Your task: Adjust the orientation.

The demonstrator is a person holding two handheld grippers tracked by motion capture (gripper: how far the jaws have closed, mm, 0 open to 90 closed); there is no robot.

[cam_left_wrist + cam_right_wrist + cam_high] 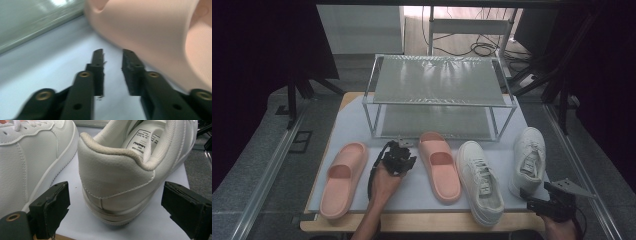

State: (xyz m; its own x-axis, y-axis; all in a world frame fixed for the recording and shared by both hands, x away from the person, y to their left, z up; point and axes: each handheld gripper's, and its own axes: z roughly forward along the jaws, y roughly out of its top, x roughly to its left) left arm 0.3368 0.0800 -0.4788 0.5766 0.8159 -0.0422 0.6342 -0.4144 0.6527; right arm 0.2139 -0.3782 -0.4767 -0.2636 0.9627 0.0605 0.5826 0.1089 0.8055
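1. At the far left of the high view we find a salmon-pink moulded foam slide sandal [343,177], toe pointing away, lying well apart from its mate.
2. Next comes our left hand-held gripper [402,152], between the two sandals. Its jaws stand partly open with nothing between them, just beside the second salmon-pink foam slide sandal [440,165]; we judge it is lining up on that sandal's edge.
3. Right of that lies a white leather lace-up sneaker [479,181], heel towards us.
4. The second white leather lace-up sneaker [528,160] is angled nearby. Our right hand-held gripper [532,200] sits behind its heel, jaws spread wide on either side, not touching: a stance for a heel grasp.
5. All footwear rests on a pale blue-grey mat [412,192] over the wooden counter [422,223]. Behind stands an empty two-tier metal mesh shoe rack [438,80], the likely destination. Cables trail on the floor beyond.
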